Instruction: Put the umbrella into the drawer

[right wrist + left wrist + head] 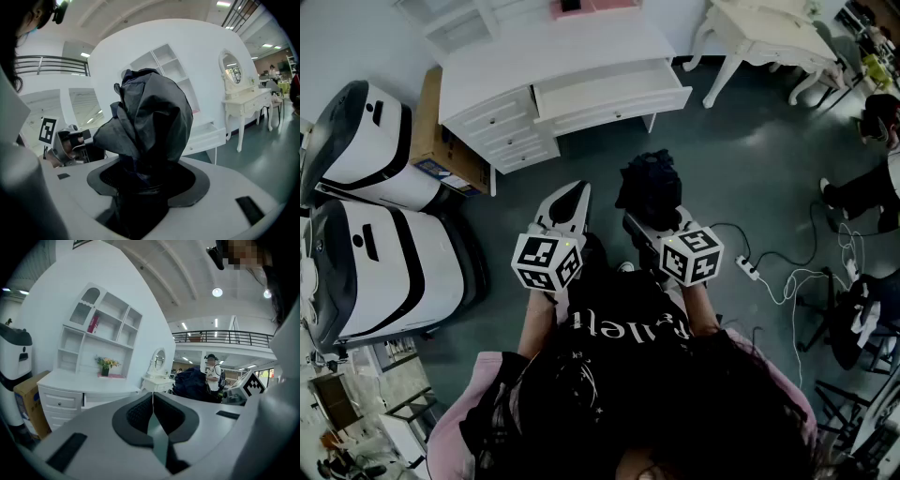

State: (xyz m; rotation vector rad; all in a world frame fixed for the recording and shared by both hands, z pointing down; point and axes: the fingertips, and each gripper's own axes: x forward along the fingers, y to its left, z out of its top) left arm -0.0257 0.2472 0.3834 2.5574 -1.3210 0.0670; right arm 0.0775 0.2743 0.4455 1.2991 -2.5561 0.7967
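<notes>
Two tools are in play, one in each of the person's hands, both held in front of the body above the grey floor (741,178). The left tool (577,191) has its two jaws pressed together tip to tip with nothing between them – its own view (152,397) shows only a thin seam where the dark pads meet. The right tool (654,217) has its jaws spread wide around one folded umbrella (649,183). In the right gripper view the umbrella (150,117) stands up out of the tool (147,177) as a crumpled bundle of dark fabric, with its lower end clamped between the pads.

The umbrella is in the air, well short of the furniture. Ahead of it stands one white desk (553,52) with a single wide drawer (609,94) pulled out – the drawer holds nothing that can be seen. Left of that drawer the desk has a stack of smaller drawers (508,136), all shut; their count is not clear.

One cardboard box (441,141) leans against the left end of the desk. Two white-and-black machines (375,141) stand side by side beyond it. A second white table (764,37) stands to the right of the desk, and one power strip (748,268) with trailing cables lies on the floor.
</notes>
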